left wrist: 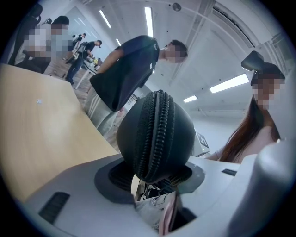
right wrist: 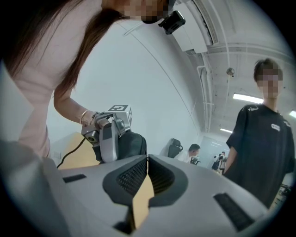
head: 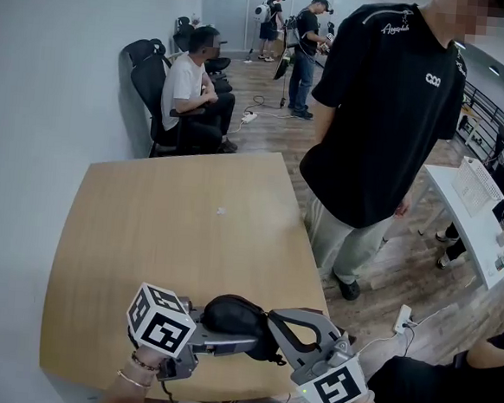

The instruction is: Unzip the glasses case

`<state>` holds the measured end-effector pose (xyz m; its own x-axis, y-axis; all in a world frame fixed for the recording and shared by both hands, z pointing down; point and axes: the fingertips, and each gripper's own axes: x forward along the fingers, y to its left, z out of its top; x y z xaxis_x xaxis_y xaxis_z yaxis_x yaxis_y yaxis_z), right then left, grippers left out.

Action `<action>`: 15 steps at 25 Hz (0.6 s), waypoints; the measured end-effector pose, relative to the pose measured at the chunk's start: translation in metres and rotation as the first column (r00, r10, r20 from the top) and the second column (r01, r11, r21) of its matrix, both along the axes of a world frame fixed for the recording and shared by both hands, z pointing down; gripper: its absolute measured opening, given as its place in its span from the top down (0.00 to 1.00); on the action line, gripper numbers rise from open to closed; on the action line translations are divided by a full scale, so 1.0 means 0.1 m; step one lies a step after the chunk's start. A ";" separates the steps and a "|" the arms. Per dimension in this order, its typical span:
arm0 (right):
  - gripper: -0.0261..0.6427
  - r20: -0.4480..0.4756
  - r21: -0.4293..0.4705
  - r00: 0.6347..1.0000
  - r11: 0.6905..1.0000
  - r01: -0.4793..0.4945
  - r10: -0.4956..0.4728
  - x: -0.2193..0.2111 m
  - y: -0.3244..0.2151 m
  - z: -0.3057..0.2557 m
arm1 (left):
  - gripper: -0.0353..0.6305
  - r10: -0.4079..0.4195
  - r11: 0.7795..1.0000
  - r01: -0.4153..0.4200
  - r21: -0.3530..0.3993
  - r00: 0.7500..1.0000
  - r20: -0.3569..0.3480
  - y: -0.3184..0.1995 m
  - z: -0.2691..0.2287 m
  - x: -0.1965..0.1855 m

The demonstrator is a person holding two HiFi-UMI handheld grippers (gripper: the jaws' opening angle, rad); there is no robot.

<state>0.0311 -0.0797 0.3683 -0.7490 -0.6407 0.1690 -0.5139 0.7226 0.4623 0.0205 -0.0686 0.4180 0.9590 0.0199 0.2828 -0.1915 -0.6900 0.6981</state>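
1. The glasses case (head: 232, 316), black and rounded, is held off the desk (head: 189, 226) above its near edge, between the two grippers.
2. Its long axis runs left to right across the head view, in line with the left jaws. One end faces the left gripper's camera, with the zipper seam running top to bottom over that end, slightly tilted.
3. The left gripper (left wrist: 152, 178) has its jaws clamped on the case from either side.
4. The right gripper (right wrist: 148, 159) has its jaws pressed together at the tips, with nothing visible between them. They sit at the case's right end.
5. Each gripper's cube carries black-and-white square markers. No brand or label shows on the case.
6. A standing person (head: 385, 111) beside the desk wears a black shirt with white chest print, too small to read.
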 end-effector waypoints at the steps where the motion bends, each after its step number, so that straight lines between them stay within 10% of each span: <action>1: 0.94 0.000 -0.001 1.000 1.000 0.000 0.000 -0.01 0.00 0.00 | 0.65 0.002 1.000 -0.002 0.000 1.000 0.002 0.00 0.00 0.00; 15: 0.94 -0.014 0.002 1.000 1.000 0.019 -0.019 0.00 0.04 0.02 | 0.66 0.029 1.000 -0.029 -0.005 0.999 0.030 0.07 0.06 0.05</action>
<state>0.0310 -0.0758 0.3700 -0.7587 -0.6264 0.1785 -0.4933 0.7316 0.4706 0.0259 -0.0621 0.4243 0.9490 0.0488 0.3114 -0.1926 -0.6921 0.6956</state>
